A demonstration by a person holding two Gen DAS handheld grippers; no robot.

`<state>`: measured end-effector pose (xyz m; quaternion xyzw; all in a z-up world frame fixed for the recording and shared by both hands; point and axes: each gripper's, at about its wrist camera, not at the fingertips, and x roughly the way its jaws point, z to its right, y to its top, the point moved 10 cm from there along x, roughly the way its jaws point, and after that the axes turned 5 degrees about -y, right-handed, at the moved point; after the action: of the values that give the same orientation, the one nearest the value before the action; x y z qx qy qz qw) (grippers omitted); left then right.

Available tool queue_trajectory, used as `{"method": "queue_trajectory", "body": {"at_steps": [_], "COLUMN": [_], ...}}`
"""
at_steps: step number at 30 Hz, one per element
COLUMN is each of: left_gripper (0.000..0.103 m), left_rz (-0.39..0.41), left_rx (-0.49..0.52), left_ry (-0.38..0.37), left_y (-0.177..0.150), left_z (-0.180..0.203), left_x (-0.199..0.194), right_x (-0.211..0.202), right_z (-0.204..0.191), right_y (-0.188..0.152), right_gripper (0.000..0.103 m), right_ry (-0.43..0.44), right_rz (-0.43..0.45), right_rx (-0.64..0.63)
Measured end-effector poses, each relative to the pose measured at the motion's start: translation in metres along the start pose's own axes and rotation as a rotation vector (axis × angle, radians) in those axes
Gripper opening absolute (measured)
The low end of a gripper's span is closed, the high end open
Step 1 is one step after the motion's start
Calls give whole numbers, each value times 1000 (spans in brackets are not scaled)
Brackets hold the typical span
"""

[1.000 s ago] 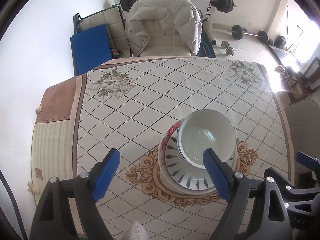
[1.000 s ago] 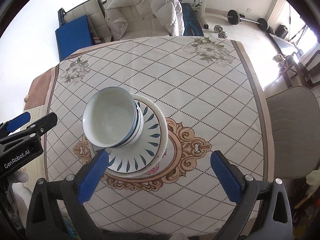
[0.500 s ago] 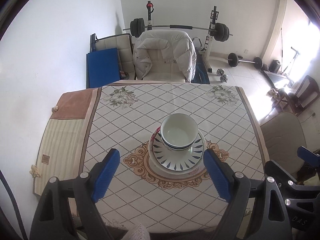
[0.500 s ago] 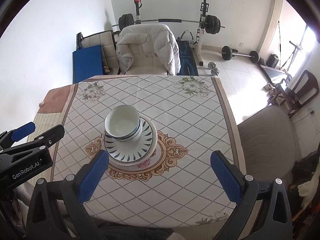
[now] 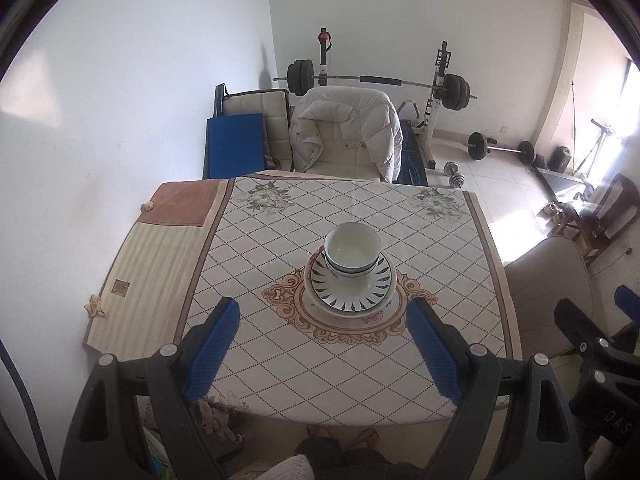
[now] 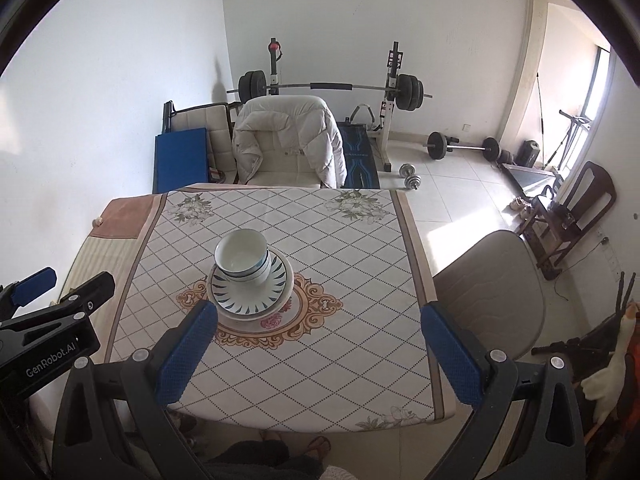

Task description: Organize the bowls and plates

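Stack looks done, bowls (image 5: 352, 250) nested on plates (image 5: 352, 292) mid-frame; keep left gripper (image 5: 324, 356) and right gripper (image 6: 316, 356) spread wide, empty, clear of it.

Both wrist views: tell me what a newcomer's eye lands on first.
The stack of dishes in the middle of the patterned tablecloth: nested white bowls on a blue-petalled plate, itself on a floral-rimmed plate. Next, the blue pads of the left gripper and right gripper, both open and empty, in the foreground. Behind the table, a white puffy jacket drapes a chair, before a barbell rack at the wall.
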<state>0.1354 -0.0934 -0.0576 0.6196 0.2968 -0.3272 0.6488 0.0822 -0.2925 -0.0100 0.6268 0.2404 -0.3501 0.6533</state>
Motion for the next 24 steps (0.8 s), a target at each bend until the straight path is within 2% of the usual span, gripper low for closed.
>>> {"method": "queue_trajectory", "body": {"at_steps": [4, 6, 9, 17, 24], "left_gripper": [86, 98, 99, 99, 99], "left_rz": [6, 15, 16, 61, 47], "left_rx": [4, 19, 26, 51, 49], "left_ry": [5, 8, -8, -12, -11], "left_y": [-5, -4, -6, -12, -24], "left_z": [-6, -10, -14, -18, -21], "left_x": [-15, -21, -30, -54, -59], "right_x": [-29, -39, -51, -75, -88], "right_z": [5, 2, -1, -13, -13], "right_y": [1, 1, -2, -16, -23], "right_gripper": [103, 103, 103, 103, 103], "right_ry": [-16, -16, -42, -47, -62], "right_rz": [29, 35, 43, 38, 48], "right_rx": [13, 20, 23, 25, 30]}}
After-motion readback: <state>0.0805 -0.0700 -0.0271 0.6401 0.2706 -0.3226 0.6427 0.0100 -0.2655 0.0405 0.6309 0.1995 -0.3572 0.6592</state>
